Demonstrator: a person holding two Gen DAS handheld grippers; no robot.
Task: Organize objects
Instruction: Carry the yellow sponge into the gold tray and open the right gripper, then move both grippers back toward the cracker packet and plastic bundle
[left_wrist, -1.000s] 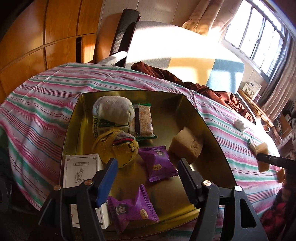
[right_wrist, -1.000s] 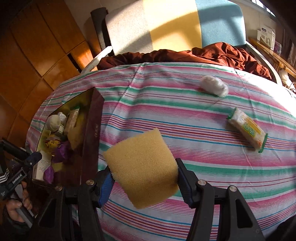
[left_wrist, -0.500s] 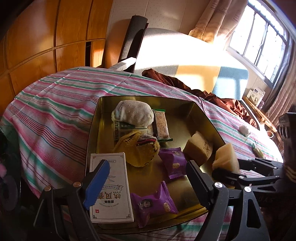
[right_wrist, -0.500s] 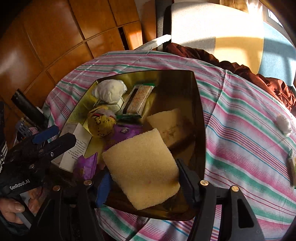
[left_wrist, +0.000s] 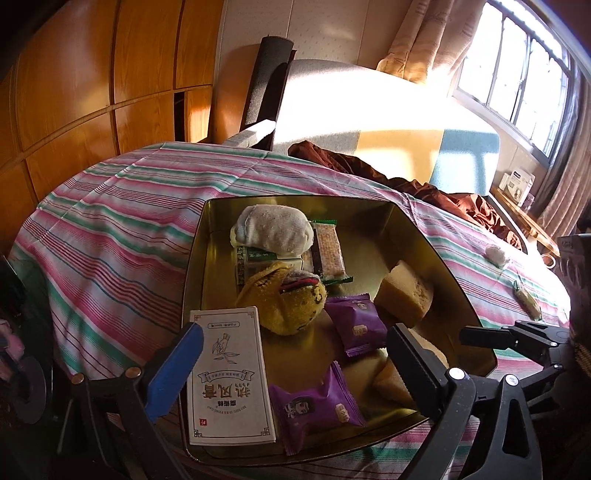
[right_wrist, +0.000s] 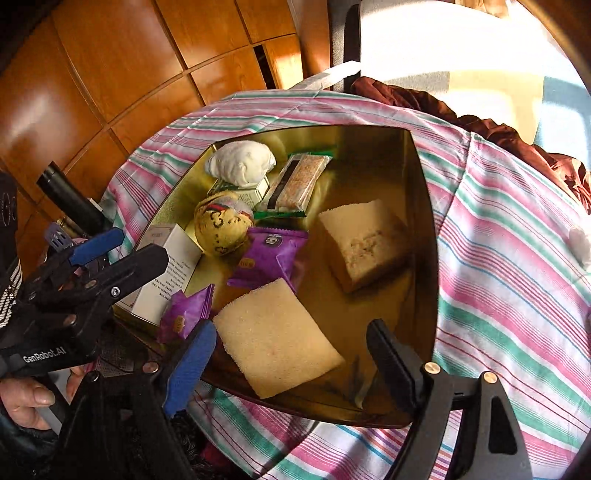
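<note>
The right gripper had just been opening; the flat yellow sponge lay released between its wide fingers, inside the gold metal tin. The left gripper, also opened wide, held nothing. Next, I judge, withdrawal and fetching another object.

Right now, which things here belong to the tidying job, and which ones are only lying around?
Part of the job:
- gold tin
- flat sponge, lying in the tin between the open right gripper pads
- sponge block
- purple snack packets
- white ball and wrapped bar, outside the tin

Just lying about:
- brown cloth
- chair
</note>
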